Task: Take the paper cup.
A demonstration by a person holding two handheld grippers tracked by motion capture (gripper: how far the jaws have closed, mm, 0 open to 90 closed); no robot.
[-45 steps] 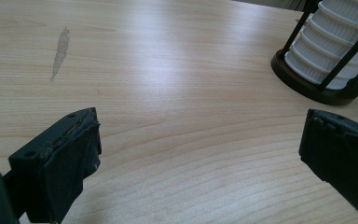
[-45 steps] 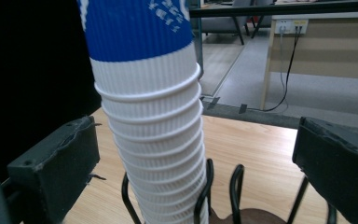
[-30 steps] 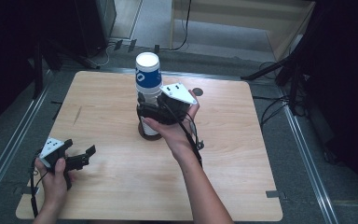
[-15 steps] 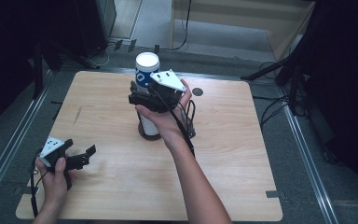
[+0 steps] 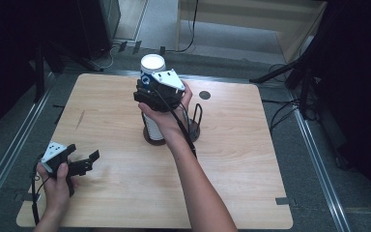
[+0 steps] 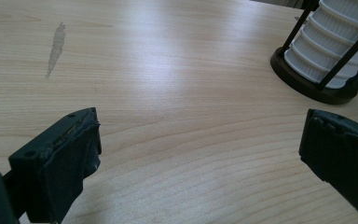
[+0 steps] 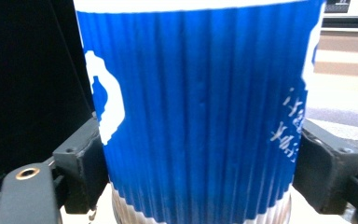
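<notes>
Cup (image 7: 200, 112), the blue one, tops a stack of white cups (image 5: 153, 126) in a black wire holder (image 5: 195, 126) mid-table (image 5: 251, 174), and the right gripper (image 7: 200, 158) has just been closing, its jaws now pressing both sides of it. Step in hand looks like the grasp; next I'd expect a straight lift clear of the stack. One blue cup, one holder, two grippers; the left gripper (image 5: 84, 164) hovers apart and empty near the table's edge.
</notes>
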